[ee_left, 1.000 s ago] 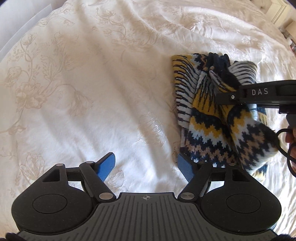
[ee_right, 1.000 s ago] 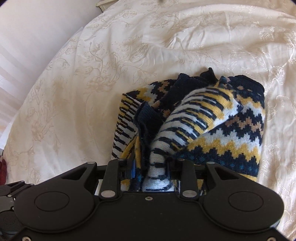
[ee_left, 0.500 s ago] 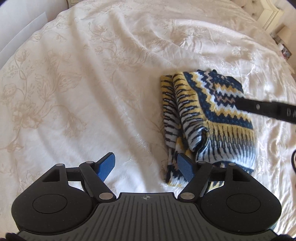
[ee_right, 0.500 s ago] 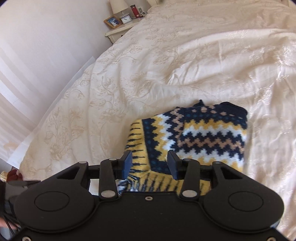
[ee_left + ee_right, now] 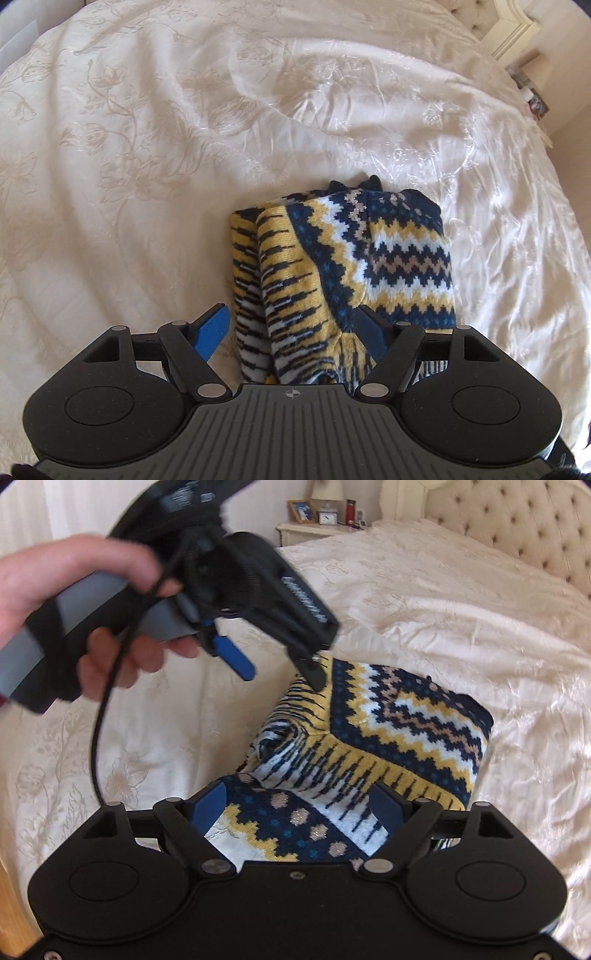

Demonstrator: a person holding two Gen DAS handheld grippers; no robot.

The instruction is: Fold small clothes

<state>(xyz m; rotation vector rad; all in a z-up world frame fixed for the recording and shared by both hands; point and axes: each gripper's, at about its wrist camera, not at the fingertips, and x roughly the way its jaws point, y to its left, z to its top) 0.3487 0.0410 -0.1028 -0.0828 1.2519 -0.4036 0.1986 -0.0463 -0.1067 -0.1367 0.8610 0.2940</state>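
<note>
Knitted zigzag sweater (image 5: 354, 266), folded, lies mid-bedspread (image 5: 147, 147). Left wrist view: left gripper (image 5: 291, 332) spread wide over its near edge, holding nothing. Right wrist view: right gripper (image 5: 303, 808) likewise released, straddling the near fold, probably positioned to tidy it.

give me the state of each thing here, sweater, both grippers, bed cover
sweater: folded into a compact bundle, lying on the bed cover
left gripper: open, fingers either side of the sweater's near edge
right gripper: open, over the sweater
bed cover: spread, wrinkled
</note>
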